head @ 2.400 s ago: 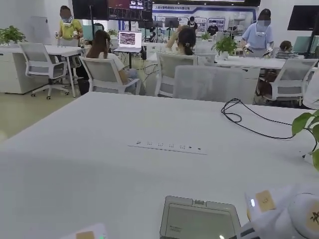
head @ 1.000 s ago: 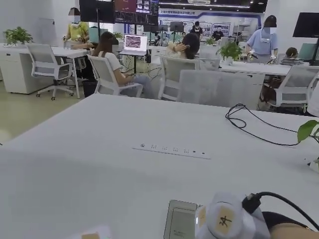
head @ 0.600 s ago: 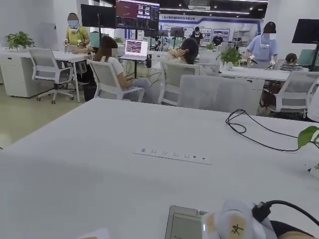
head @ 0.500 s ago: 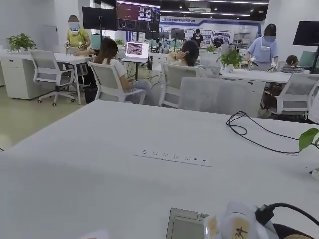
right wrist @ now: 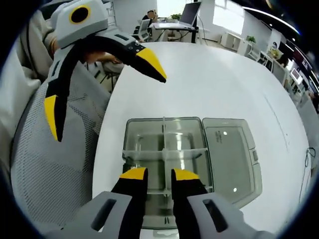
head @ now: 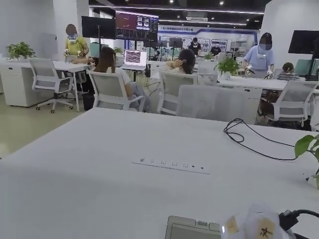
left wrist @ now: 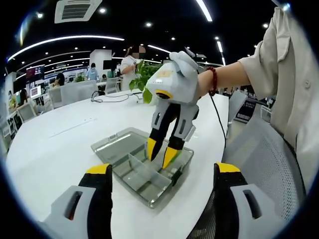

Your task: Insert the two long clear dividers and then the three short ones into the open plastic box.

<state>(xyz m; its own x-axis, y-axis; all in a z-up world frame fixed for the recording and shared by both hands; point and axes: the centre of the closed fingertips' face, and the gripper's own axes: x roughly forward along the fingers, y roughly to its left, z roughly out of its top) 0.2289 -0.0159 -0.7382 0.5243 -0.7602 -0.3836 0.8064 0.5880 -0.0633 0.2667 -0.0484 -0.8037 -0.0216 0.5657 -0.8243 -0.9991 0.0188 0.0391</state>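
Clear dividers (right wrist: 164, 153) look light, slick: pinch top edges; left gripper (right wrist: 102, 90) gapes at ten o'clock of box (right wrist: 125, 135), right gripper (right wrist: 159, 174) grasp unclear

We look across a broad white tabletop (head: 99, 164) with a flush power strip (head: 171, 165) set into it and a black cable (head: 249, 137) looping over its far right part. Green plant leaves (head: 309, 144) lean in at the right edge. Beyond the tabletop stand white mesh office chairs (head: 112, 89), two of them with seated people, near an open laptop (head: 132, 58). Dark wall screens (head: 133, 22) hang above. A potted plant (head: 228, 65) sits on a far desk, and a person in blue (head: 259, 52) stands behind it.
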